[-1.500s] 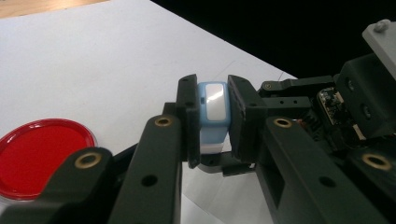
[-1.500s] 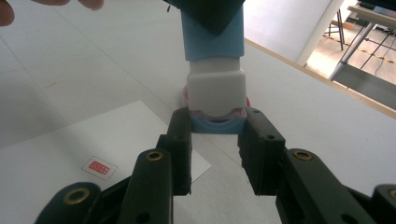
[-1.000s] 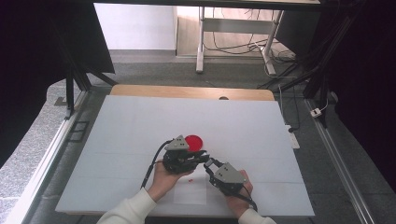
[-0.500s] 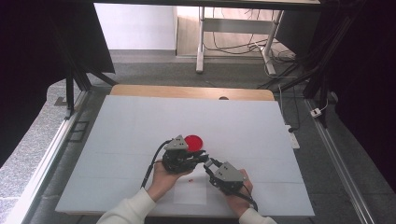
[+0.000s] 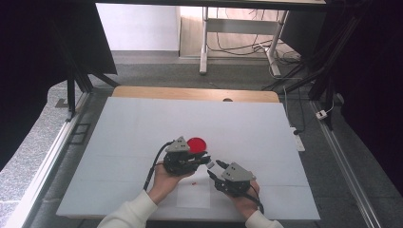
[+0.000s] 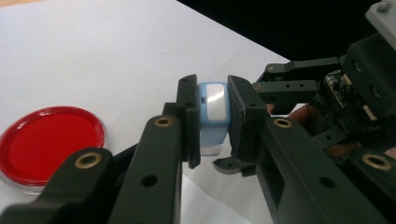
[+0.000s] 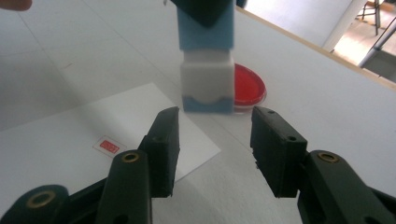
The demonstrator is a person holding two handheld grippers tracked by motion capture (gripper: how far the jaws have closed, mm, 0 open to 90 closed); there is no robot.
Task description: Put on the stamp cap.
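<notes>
Left gripper (image 6: pixel 212 122): I am pinching the blue-and-white stamp (image 6: pixel 212 116) between its pads, holding it above the table (image 5: pixel 142 123).
Right gripper (image 7: pixel 215 144): I am holding its jaws spread; they have just been opening, and the stamp's (image 7: pixel 207 81) white end is hanging just beyond the tips, untouched.
Stamp's place: I am seeing it between the two grippers, over the white sheet's (image 7: pixel 70 135) edge.
Red dish (image 5: pixel 197 144): sitting just behind the left gripper (image 5: pixel 205 159).
Red mark (image 7: pixel 109 146): lying on the sheet.
</notes>
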